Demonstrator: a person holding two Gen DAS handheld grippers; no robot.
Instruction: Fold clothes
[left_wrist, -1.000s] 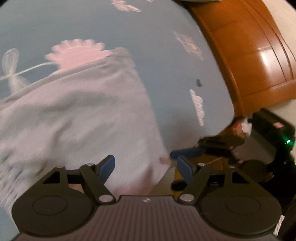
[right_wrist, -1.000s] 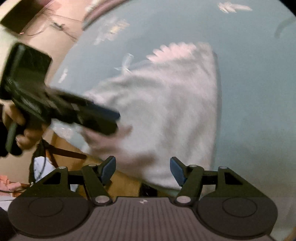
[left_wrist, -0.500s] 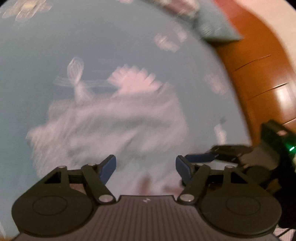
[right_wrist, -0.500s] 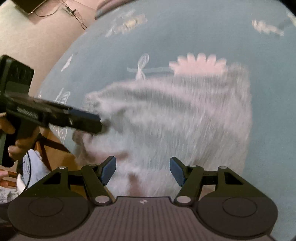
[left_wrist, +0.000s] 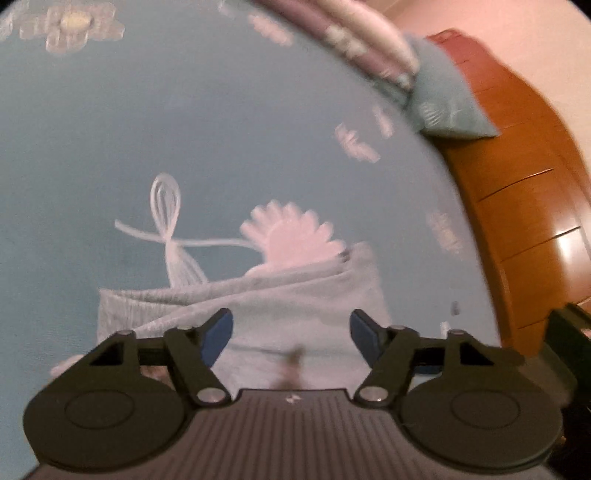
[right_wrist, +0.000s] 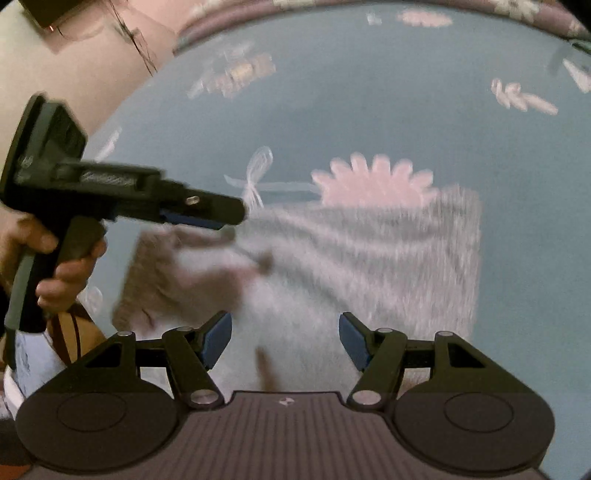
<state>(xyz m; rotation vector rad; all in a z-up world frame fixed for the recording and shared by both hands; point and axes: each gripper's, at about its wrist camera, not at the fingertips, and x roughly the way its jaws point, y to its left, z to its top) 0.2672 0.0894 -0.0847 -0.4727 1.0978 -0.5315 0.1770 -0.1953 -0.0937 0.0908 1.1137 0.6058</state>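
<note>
Left wrist view: one folded light grey knit garment (left_wrist: 295, 306) is seen lying on the pale blue flower-printed bedspread (left_wrist: 258, 129), its long axis running left to right, near the bed's front edge. Wide bare bedspread lies beyond it; a brown wooden bed frame (left_wrist: 524, 221) bounds the right. Two grippers are counted: left gripper (left_wrist: 291, 330) and right gripper (right_wrist: 285, 338), fingers spread wide, nothing gripped.

left claw (left_wrist: 290, 338) jaws apart, empty; right claw (right_wrist: 284, 338) likewise, both angled downward.
</note>
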